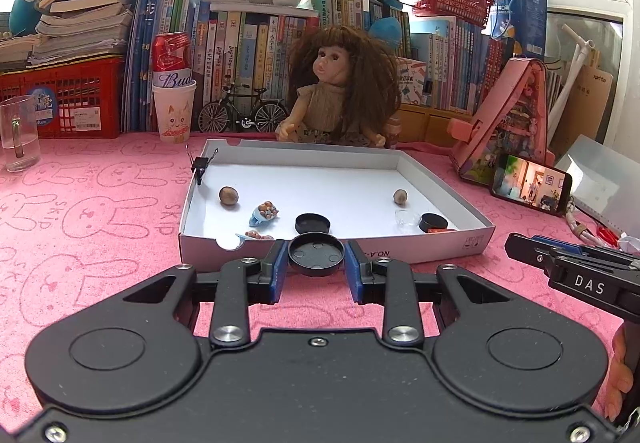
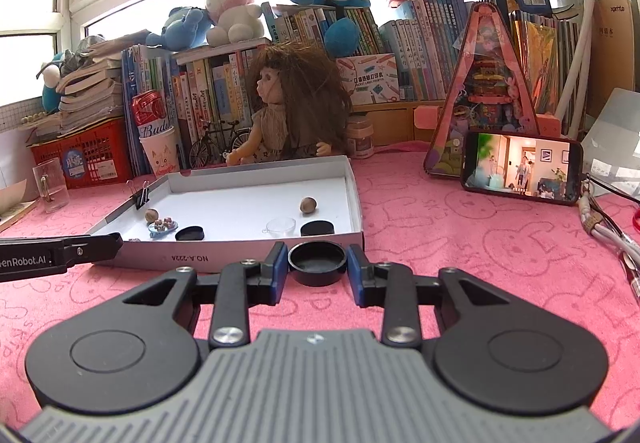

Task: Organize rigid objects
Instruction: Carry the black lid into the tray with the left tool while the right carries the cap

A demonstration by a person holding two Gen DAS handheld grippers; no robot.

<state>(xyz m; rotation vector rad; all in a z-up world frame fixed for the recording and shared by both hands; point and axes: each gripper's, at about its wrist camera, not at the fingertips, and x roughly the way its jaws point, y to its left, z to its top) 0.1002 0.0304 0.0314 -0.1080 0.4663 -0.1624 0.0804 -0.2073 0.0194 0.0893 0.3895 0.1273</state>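
Right gripper [image 2: 317,270]: blue-padded fingers [image 2: 277,275] closed on a round black cap [image 2: 317,261], open side up, over the pink cloth [image 2: 480,255], just in front of the tray's near wall.

White tray [image 2: 240,255]: holds two black caps [image 2: 189,233] [image 2: 317,228], two brown nuts [image 2: 308,203] [image 2: 151,214], a clear dish [image 2: 281,225] and a small blue toy [image 2: 162,226]; a binder clip [image 2: 141,195] sits on its left rim.

Left gripper [image 2: 60,253]: black finger at the left edge, beside the tray.

Behind the tray: doll [image 2: 280,103], phone [image 2: 520,167] playing video, books.
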